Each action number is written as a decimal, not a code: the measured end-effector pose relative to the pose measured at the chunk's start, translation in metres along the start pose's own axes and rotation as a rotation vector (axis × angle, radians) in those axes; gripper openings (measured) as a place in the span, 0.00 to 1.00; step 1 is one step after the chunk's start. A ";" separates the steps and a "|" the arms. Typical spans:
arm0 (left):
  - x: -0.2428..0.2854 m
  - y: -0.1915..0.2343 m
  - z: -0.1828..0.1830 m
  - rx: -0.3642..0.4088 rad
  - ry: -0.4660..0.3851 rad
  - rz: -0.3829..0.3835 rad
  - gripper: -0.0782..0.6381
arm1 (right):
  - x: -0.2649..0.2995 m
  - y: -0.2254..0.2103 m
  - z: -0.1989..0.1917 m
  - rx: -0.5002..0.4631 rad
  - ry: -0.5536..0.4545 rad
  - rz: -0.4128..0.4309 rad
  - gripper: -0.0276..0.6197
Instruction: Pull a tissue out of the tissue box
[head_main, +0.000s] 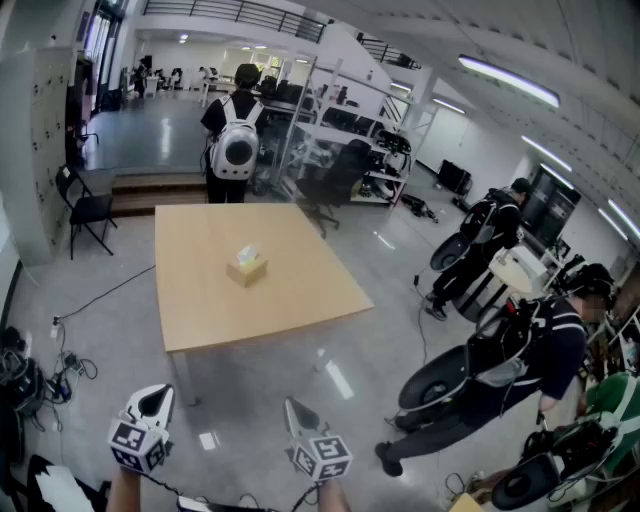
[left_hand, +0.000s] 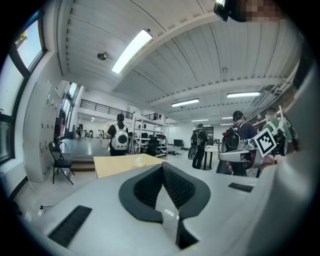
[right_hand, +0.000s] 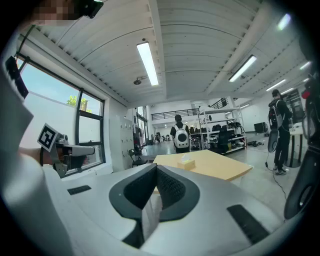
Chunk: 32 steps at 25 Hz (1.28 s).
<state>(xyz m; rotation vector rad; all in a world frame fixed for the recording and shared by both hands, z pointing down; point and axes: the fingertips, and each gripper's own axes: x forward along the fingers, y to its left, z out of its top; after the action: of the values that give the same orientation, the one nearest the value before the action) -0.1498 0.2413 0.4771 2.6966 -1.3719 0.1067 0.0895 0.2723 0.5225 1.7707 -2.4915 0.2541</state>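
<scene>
Pale grey left claw (head_main: 160, 395) and right claw (head_main: 292, 406), black ribbed pads (left_hand: 175, 186), black-and-white marker cubes (head_main: 138, 443).

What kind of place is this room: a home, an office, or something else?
Most likely a large open lab or workshop hall, not a home: tall metal shelving racks, an upper gallery with a dark railing, and one pale wooden square table alone on a glossy grey floor.

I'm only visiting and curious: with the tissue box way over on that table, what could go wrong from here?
The tissue box sits unheld in the middle of the table, so a pull may lift the box. The left tongs and right tongs are shut and must open before reaching the tissue. A cable lies on the floor beside the table, a possible trip.
</scene>
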 end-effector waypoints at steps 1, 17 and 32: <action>0.001 0.003 -0.010 0.000 0.001 0.000 0.12 | 0.001 -0.001 0.000 0.007 -0.003 -0.001 0.06; 0.030 -0.009 -0.032 -0.002 0.016 0.019 0.12 | 0.005 -0.036 0.003 0.015 0.006 -0.003 0.06; 0.060 -0.024 -0.041 0.001 0.024 0.067 0.12 | 0.024 -0.075 0.000 0.017 0.019 0.035 0.06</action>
<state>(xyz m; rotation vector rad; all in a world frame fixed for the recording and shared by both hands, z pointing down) -0.0960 0.2130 0.5229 2.6417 -1.4555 0.1456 0.1519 0.2261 0.5331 1.7235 -2.5162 0.2936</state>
